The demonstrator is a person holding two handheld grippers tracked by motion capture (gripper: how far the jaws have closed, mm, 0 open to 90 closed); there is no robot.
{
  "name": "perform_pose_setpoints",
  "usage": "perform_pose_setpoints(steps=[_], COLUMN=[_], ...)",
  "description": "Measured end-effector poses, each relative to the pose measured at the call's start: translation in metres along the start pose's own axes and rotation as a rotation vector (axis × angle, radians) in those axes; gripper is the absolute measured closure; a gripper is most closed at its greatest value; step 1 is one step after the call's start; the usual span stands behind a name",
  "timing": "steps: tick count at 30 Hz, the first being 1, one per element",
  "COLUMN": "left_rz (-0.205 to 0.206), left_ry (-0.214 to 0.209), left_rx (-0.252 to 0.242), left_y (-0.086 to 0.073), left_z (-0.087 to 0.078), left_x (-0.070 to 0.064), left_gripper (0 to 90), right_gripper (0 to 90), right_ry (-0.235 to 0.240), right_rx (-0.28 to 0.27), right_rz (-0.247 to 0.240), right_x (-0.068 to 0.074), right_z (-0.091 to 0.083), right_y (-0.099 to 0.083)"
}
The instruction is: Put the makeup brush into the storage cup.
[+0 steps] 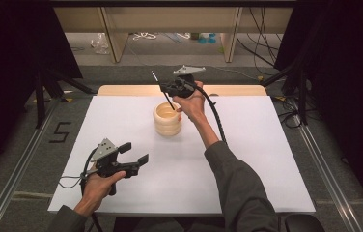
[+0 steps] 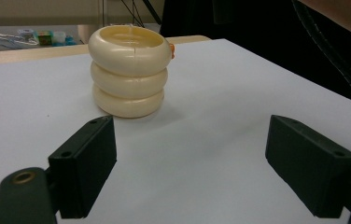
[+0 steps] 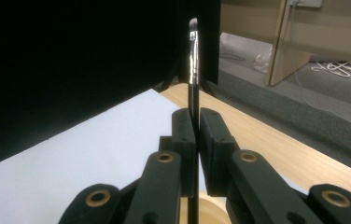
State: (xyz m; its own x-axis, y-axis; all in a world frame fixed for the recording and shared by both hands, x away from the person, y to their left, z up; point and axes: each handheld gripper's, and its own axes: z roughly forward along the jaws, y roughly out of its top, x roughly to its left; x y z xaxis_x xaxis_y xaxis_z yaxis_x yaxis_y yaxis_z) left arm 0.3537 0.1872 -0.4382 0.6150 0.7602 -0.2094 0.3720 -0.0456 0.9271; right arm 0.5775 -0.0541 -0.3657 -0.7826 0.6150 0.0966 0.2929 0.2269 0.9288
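- The right hand-held gripper (image 1: pixel 174 90) is closed on a thin brush (image 3: pixel 193 70), whose lower end dips into the cream ribbed holder (image 1: pixel 168 119) at 12 o'clock on the tabletop (image 1: pixel 247 159).
- The brush seems half inserted; releasing it remains.
- The left hand-held gripper (image 1: pixel 133 153) waits wide open and empty at 8 o'clock.
- Floor marking "5" (image 1: pixel 60 132) is readable.

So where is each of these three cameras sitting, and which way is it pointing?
High view: above the person's side, looking forward and down on the white table; both forearms, left gripper and right gripper show.
Left gripper view: rides the left gripper, looking low across the table at the cream ringed holder; its open jaws show.
Right gripper view: rides the right gripper, facing the table's far edge; jaws shut on a thin brush.
Shared: high and left gripper views both show the holder.
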Motion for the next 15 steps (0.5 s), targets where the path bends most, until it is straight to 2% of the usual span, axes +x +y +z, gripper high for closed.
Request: perform_pose_setpoints(steps=[7, 15], left_rz=[0.011, 0.015], left_ry=[0.000, -0.002], left_rx=[0.000, 0.001], left_y=[0.0003, 0.0004], left_z=[-0.0003, -0.0006], left_x=[0.0001, 0.0001], left_gripper=[16.0, 16.0], right_gripper=[85.7, 85.7], right_ry=[-0.005, -0.008], right_rx=[0.013, -0.002], right_rz=[0.003, -0.005], right_x=[-0.0006, -0.0023], right_z=[0.0048, 0.0090], right_y=[-0.0051, -0.0082])
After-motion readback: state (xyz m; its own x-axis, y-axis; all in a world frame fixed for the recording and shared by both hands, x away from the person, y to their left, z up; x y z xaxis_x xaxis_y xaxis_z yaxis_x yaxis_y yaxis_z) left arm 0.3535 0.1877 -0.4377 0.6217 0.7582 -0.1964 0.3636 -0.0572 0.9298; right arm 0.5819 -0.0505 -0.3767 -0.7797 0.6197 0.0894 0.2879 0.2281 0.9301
